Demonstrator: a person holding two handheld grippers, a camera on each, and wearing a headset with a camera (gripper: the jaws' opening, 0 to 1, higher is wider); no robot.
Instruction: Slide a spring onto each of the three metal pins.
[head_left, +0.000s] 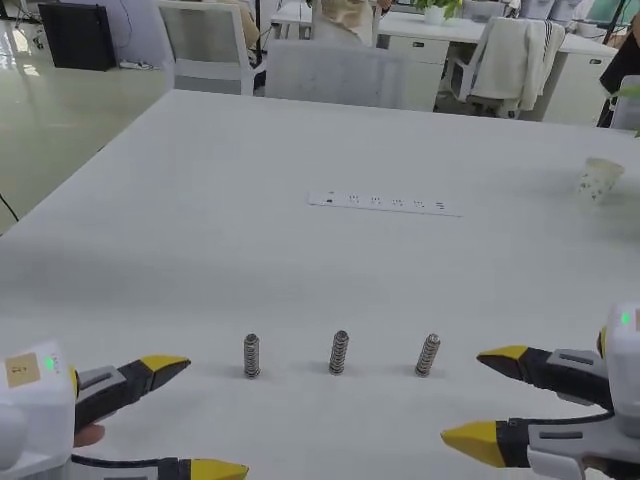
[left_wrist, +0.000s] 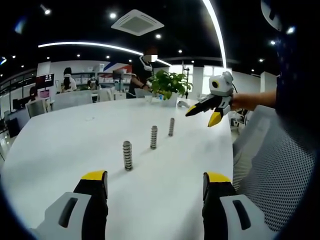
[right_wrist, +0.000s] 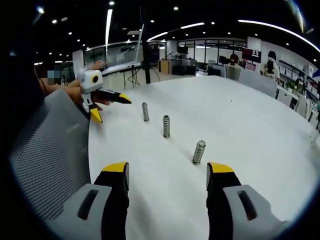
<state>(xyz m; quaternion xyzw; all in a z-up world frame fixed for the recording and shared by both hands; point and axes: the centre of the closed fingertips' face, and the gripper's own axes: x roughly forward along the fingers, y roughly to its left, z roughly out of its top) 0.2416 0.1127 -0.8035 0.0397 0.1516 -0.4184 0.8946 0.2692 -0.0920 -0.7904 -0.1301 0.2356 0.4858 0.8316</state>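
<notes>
1. White workbench (head_left: 300, 150), open office behind: near its front edge, left spring (head_left: 251, 356), middle spring (head_left: 339, 352) and right spring (head_left: 428, 355) stand upright in a row.
2. Count: three springs, two grippers; the pins are hidden, presumably inside the coils.
3. Progress: all three appear seated, so the task looks finished.
4. Flanking the row, left gripper (head_left: 215, 415) and right gripper (head_left: 462, 395) have jaws apart and hold nothing.

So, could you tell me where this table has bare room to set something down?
The table is bare between the three springs and the power strip, and beyond the strip, apart from the paper cup at far right. It is crowded near the front edge, where the left gripper and right gripper flank the springs.
</notes>
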